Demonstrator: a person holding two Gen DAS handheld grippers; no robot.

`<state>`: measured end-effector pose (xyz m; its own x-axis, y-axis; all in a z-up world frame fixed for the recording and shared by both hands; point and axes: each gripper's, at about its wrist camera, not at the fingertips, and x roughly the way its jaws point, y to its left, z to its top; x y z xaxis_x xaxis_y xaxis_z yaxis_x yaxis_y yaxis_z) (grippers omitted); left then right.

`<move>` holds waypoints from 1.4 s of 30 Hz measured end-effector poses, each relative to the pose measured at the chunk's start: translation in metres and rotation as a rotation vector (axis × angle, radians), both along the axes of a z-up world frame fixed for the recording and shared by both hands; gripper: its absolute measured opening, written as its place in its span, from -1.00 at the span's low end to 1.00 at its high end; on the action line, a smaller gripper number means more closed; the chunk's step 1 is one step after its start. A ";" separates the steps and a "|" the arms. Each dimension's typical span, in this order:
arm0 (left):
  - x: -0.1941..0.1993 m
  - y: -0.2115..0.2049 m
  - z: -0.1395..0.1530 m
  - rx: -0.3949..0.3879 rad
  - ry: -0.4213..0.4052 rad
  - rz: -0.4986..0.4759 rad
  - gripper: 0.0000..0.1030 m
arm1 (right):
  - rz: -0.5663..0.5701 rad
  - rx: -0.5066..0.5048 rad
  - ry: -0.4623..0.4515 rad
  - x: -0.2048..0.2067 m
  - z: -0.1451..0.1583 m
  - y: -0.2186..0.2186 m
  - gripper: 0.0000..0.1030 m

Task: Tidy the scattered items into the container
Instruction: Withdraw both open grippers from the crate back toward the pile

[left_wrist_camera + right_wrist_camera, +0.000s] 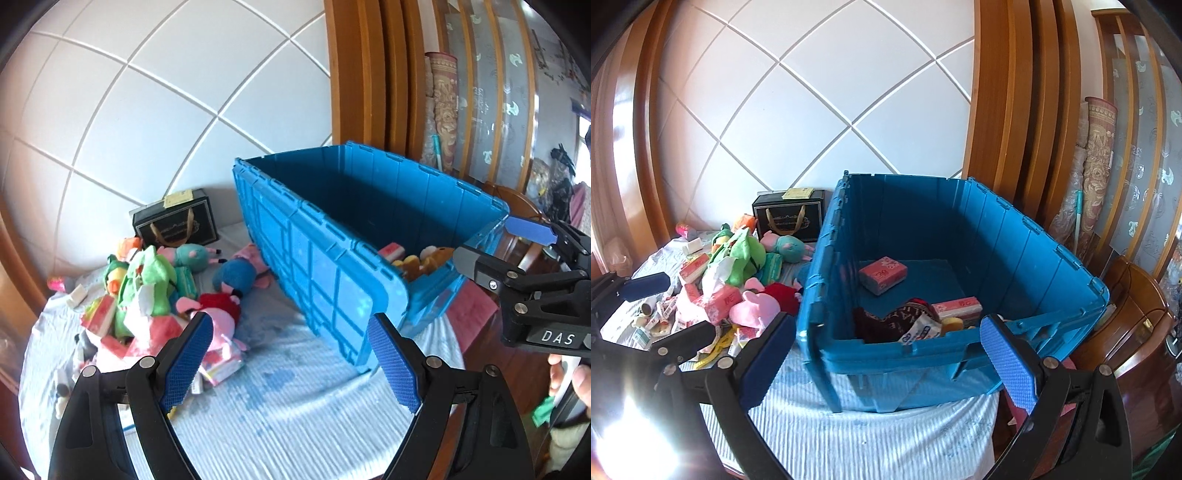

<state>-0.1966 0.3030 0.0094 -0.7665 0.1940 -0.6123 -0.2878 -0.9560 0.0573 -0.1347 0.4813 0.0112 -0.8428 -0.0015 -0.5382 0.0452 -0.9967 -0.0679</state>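
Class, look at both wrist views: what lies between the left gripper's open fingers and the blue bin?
Only bare striped white cloth lies between the left gripper and the blue bin. The left wrist view shows it best.

Black gift box with gold handles (pixel 790 216) stands at 11 o'clock, against white diamond-panelled wall (pixel 827 92). Rolled patterned rugs (pixel 1097 166) lean at 2 o'clock beside wooden frame (pixel 997 110). Striped white cloth (pixel 849 443) covers surface.
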 end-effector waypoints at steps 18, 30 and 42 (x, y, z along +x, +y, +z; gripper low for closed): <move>0.036 -0.169 -0.044 0.046 -0.080 0.216 0.68 | 0.178 0.002 -0.141 -0.001 -0.051 -0.156 0.97; 0.006 -0.270 -0.138 -0.010 -0.273 0.526 0.68 | 0.347 -0.055 -0.319 -0.076 -0.140 -0.210 1.00; 0.014 -0.386 -0.234 0.004 -0.461 0.687 0.68 | 0.430 -0.034 -0.490 -0.094 -0.222 -0.312 1.00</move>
<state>-0.1830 -0.0834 -0.2244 -0.3876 -0.2231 -0.8944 0.3667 -0.9275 0.0725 -0.2287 0.1696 -0.2111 -0.4200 -0.3077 -0.8538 0.4582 -0.8839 0.0931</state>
